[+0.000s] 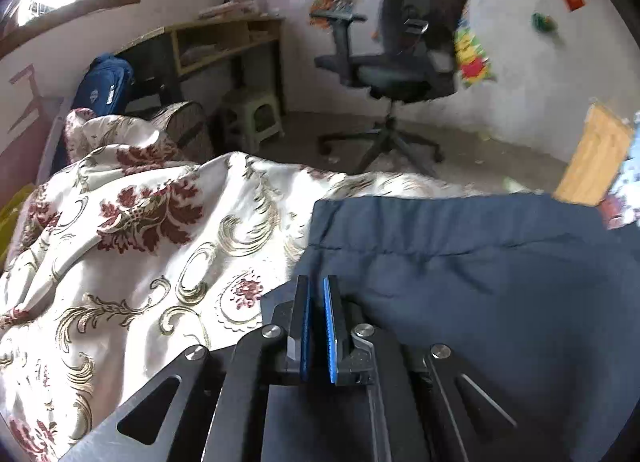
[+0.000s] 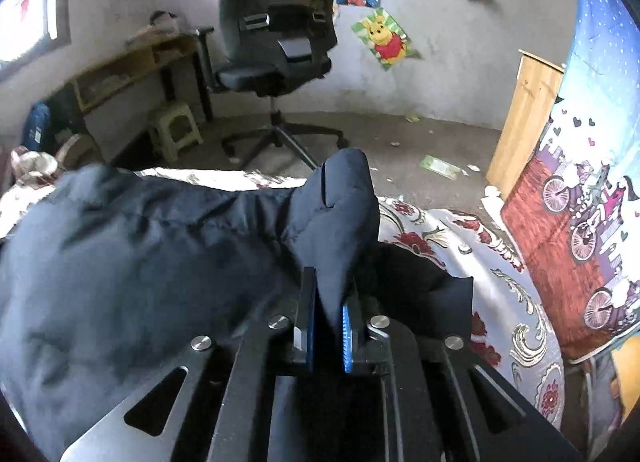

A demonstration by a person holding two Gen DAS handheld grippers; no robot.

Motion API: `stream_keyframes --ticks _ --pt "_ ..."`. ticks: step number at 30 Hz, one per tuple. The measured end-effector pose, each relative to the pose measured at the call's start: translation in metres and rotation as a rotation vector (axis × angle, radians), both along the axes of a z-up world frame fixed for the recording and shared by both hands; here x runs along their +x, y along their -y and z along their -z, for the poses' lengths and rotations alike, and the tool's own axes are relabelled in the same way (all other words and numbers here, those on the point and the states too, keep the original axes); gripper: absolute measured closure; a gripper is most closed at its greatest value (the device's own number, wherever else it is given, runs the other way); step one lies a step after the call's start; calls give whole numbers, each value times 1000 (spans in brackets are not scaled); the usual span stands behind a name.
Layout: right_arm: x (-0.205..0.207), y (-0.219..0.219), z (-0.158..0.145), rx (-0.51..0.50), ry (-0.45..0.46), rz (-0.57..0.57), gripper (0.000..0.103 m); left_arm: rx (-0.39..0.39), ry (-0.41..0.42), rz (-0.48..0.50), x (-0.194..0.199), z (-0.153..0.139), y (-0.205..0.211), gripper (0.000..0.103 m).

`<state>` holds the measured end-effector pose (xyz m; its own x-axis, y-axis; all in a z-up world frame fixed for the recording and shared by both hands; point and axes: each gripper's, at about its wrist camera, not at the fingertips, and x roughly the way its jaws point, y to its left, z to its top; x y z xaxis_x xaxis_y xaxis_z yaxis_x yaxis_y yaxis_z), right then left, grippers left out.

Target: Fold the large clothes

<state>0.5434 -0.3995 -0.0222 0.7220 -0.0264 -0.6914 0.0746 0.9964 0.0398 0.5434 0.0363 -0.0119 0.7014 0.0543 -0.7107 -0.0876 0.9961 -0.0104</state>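
Observation:
A large navy padded garment point(image 1: 480, 262) lies on a bed covered by a cream quilt point(image 1: 140, 242) with red and gold flowers. My left gripper point(image 1: 316, 282) is shut at the garment's left edge, its blue pads almost together. Whether any cloth is pinched between them I cannot tell. In the right wrist view the same garment point(image 2: 140, 254) spreads to the left. My right gripper point(image 2: 330, 294) is shut on a raised corner of the garment point(image 2: 344, 202), which stands up in a peak between the pads. A darker part of the cloth point(image 2: 420, 294) lies just right of the fingers.
Beyond the bed's far edge stand a black office chair point(image 1: 408, 62), a small green stool point(image 1: 256, 118) and a wooden desk point(image 1: 224, 38) against the wall. A blue bag point(image 1: 108, 86) leans at the left. A wooden door point(image 2: 524, 122) and a patterned hanging cloth point(image 2: 580, 222) are on the right.

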Motion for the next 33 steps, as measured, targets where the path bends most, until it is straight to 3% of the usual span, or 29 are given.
stream_keyframes --ticks 3,5,6,7,8,10,15,18,23,33 --pt "-21 -6 -20 15 78 -58 62 -46 38 70 -18 -17 6 74" --pt "-36 -16 -31 34 130 -108 56 -78 74 137 -31 -26 15 55" --pt "-43 -23 -35 54 144 -135 50 -91 97 174 -39 -31 22 33" --pt "-47 -29 -36 76 151 -161 45 -100 121 201 -46 -34 28 22" --pt "-50 -37 -35 96 149 -191 42 -114 146 244 -54 -35 37 22" --pt "-49 -51 -28 116 114 -238 40 -117 121 324 -55 -32 53 22" --pt "-26 -71 4 44 29 -257 40 11 71 346 -33 -6 82 20" --pt "-6 -65 22 49 -3 -212 28 -55 52 298 -12 6 72 13" --pt "14 -47 42 156 -9 -160 27 -174 32 254 15 19 56 6" --pt "42 -42 80 272 -17 -166 24 -169 29 237 35 38 58 0"
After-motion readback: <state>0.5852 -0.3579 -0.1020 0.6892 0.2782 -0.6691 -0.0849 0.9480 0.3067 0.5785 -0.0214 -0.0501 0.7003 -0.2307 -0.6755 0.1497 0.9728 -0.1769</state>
